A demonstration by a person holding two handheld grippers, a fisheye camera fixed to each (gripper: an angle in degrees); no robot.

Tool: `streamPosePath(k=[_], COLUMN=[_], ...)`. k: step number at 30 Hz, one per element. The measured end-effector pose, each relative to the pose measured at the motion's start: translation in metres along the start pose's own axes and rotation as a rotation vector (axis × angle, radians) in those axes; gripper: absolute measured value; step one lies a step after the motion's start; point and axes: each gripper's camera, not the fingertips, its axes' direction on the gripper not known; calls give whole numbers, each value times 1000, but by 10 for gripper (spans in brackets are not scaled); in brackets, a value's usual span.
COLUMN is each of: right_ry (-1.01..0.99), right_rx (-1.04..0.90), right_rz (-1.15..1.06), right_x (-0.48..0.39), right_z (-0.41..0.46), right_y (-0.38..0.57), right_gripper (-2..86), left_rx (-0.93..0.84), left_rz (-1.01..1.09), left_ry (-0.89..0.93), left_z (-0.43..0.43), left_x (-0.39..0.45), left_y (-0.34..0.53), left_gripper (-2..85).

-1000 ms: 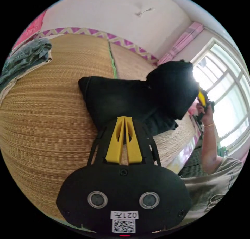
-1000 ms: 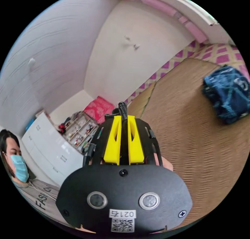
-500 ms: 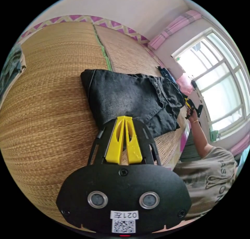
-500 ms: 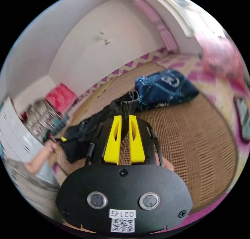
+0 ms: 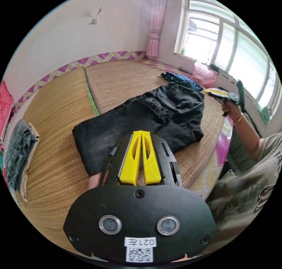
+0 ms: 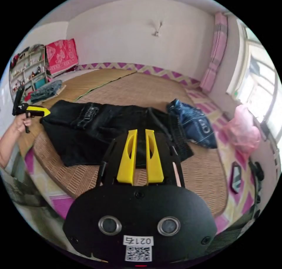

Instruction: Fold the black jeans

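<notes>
Bright window daylight, sharp, fisheye-warped edges

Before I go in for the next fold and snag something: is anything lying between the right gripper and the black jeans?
Nothing visible does. In the right gripper view the right gripper hangs just above the black jeans, jaws slightly apart, with bare cloth beyond its tips. The blue garment lies off to one side, against the jeans' edge.

Left gripper body hides near edge of black jeans; shelf contents beside jeans too small to tell.
</notes>
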Motion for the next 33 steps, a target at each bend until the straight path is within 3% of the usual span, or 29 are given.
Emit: streamPosePath(k=[4, 8, 13, 20, 23, 28, 33], right_ry=[-12, 43, 67, -43, -47, -42, -53], right_rx=[-141, -222, -241, -248, -248, -249, -250], right_rz=[9, -22, -49, 18, 19, 17, 25], right_x=[-36, -66, -96, -95, -103, -119, -129], right_z=[56, 85, 96, 104, 107, 112, 117], right_y=[9, 10, 14, 22, 27, 36, 44], right_gripper=[69, 66, 56, 55, 54, 54, 55], left_rx=[35, 27, -129, -312, -301, -298, -44], left_rz=[2, 113, 143, 266, 255, 197, 49], left_ry=[166, 63, 0, -93, -149, -55, -9], left_z=[19, 51, 109, 154, 150, 138, 26], left_x=[25, 71, 101, 127, 115, 65, -23], left_y=[-23, -40, -54, -43, -31, 0, 55], left_gripper=[-9, -9, -1, 84, 56, 12, -8])
